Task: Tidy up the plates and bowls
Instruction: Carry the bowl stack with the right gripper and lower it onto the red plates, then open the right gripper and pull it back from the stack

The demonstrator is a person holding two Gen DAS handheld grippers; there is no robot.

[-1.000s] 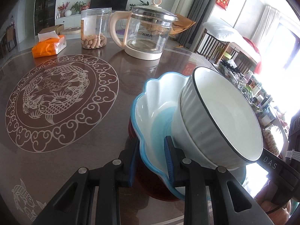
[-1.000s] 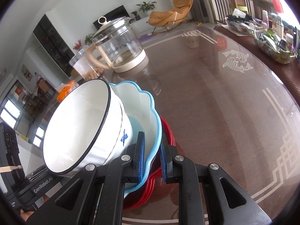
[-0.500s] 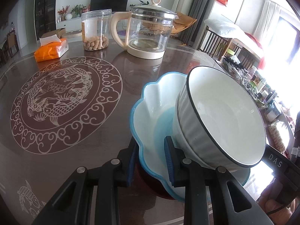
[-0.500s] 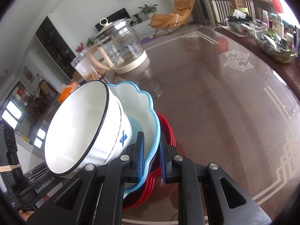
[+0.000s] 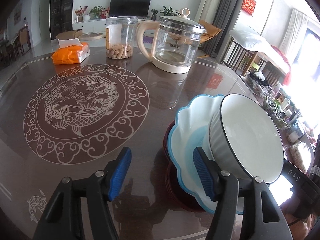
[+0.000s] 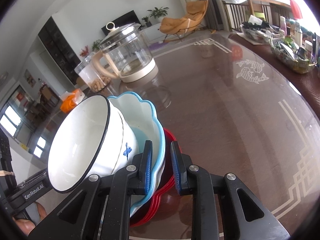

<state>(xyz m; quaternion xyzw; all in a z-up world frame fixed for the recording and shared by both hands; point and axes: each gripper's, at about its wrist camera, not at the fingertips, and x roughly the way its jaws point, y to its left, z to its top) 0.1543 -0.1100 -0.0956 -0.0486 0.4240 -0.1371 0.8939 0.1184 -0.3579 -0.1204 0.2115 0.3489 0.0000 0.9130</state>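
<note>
Three glazed dishes sit nested at lower right of the left view: red plate (image 6: pixel 169 140) lowest, scalloped blue-rimmed bowl (image 5: pixel 188 128) on it, black-rimmed white bowl (image 5: pixel 250 140) tilted inside. They look hard, slick and chippable; grip by the rims. Left gripper (image 5: pixel 162 174) is opening, clear of the rim; right gripper (image 6: pixel 161 166) is opening astride the stacked rims.

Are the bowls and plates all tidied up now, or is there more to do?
Mostly stacked: the white bowl with a black rim leans tilted inside the blue-edged scalloped bowl, over the red scalloped plates on the brown glass-topped table. Right now both hand-held grippers are letting go: the left hand-held gripper and right hand-held gripper are opening. Left to do: probably just settling the tilted white bowl flat.
</note>
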